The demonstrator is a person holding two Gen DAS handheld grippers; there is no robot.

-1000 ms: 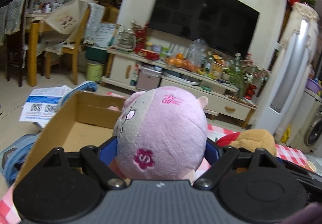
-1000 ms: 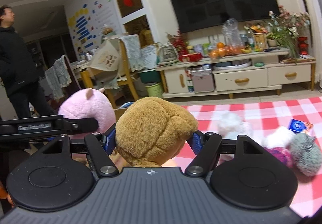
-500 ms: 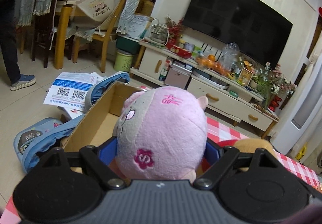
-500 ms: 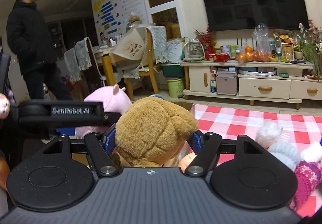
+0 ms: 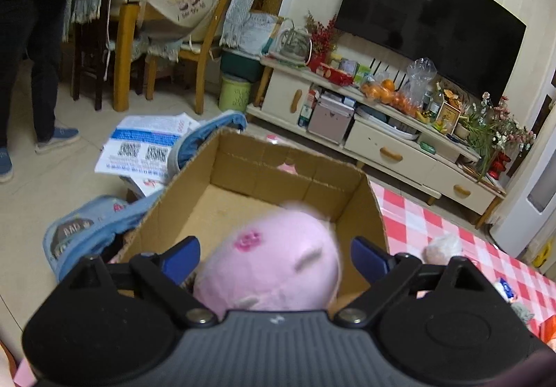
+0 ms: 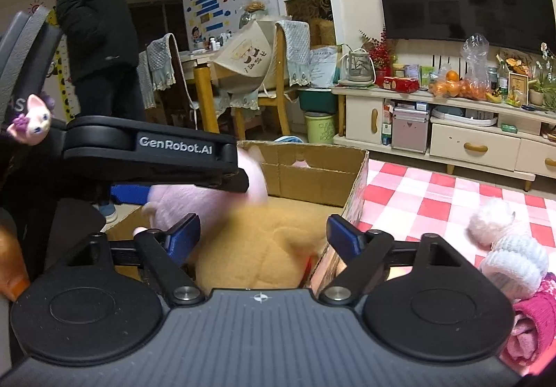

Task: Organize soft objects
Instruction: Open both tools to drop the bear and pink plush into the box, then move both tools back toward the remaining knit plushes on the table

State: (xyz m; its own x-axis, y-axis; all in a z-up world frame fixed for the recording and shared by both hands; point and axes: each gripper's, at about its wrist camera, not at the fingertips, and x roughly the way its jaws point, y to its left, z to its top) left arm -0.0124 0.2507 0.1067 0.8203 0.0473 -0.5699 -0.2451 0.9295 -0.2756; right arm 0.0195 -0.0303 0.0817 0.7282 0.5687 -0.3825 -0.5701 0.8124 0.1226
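Observation:
An open cardboard box (image 5: 361,203) stands at the edge of a red-checked cloth (image 5: 427,223). My left gripper (image 5: 274,256) is open over the box, and a pink plush toy (image 5: 271,265) is blurred between its spread fingers, apart from the blue pads. My right gripper (image 6: 264,234) is open too, over the box (image 6: 354,178). A tan plush bear (image 6: 257,248) is blurred below it, inside the box. The pink plush (image 6: 194,199) and the left gripper body (image 6: 153,154) show at the left of the right wrist view.
More soft toys, white, grey and pink (image 6: 514,265), lie on the cloth to the right. Blue denim bags (image 5: 87,234) and printed papers (image 5: 146,147) lie on the floor left of the box. A person (image 6: 97,39) stands at the left. A TV cabinet (image 5: 382,130) is behind.
Both grippers moved forward over the box and opened. The pink plush and the tan bear have left the pads and are dropping into the box.

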